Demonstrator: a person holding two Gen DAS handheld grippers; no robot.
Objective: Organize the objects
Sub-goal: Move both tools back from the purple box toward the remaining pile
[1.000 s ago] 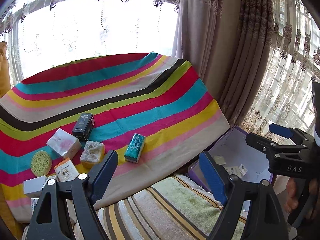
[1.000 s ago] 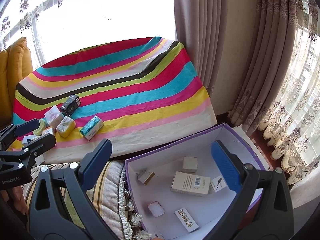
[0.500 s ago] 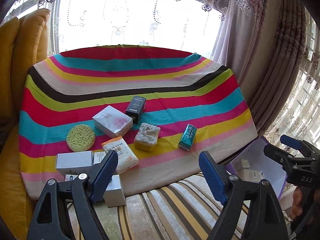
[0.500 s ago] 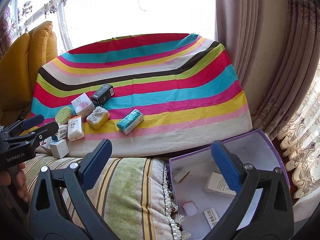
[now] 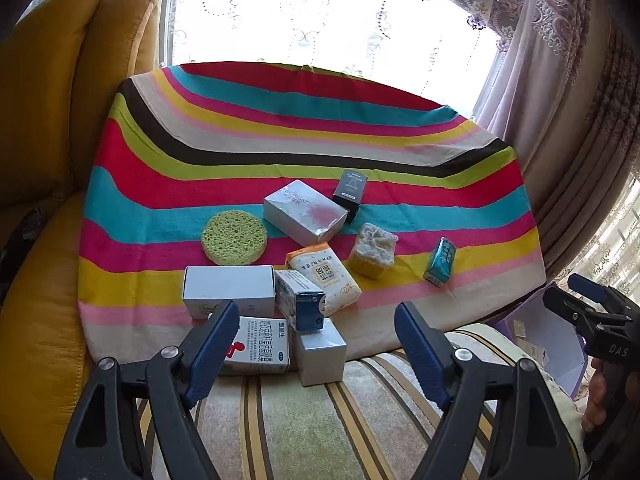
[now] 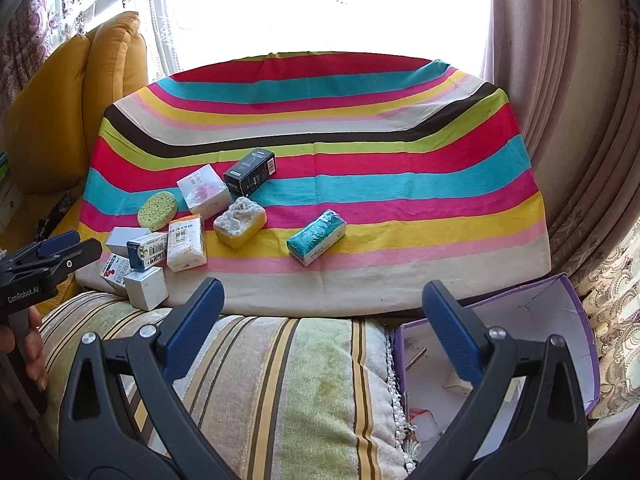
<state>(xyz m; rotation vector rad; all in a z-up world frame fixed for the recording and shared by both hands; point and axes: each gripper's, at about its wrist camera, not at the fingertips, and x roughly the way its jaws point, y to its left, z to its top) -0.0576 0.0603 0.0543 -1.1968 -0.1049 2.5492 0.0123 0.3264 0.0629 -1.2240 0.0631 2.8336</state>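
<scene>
Several small items lie on the striped cloth (image 5: 280, 152): a green round sponge (image 5: 234, 237), a white-pink box (image 5: 304, 212), a black box (image 5: 350, 194), a yellow sponge block (image 5: 372, 250), a teal pack (image 5: 440, 262) and an orange-white packet (image 5: 324, 276). At the cloth's front edge sit a blue-white box (image 5: 300, 300), a red-white medicine box (image 5: 256, 346) and a small white box (image 5: 320, 350). My left gripper (image 5: 316, 320) hovers just before these. Its jaws are closing, and the pads touch nothing. My right gripper (image 6: 323, 292) stands open over the striped cushion (image 6: 280, 380).
A purple open box (image 6: 576, 320) with a few small packets inside stands at the lower right, below the cloth's edge. A yellow armchair (image 5: 48, 120) flanks the cloth on the left. Curtains (image 6: 580, 120) hang at the right, with a bright window behind.
Both views have swung left. The cluster of boxes now sits centred and closer before the left gripper, whose jaws have narrowed a little. The purple box has slid to the right edge.
</scene>
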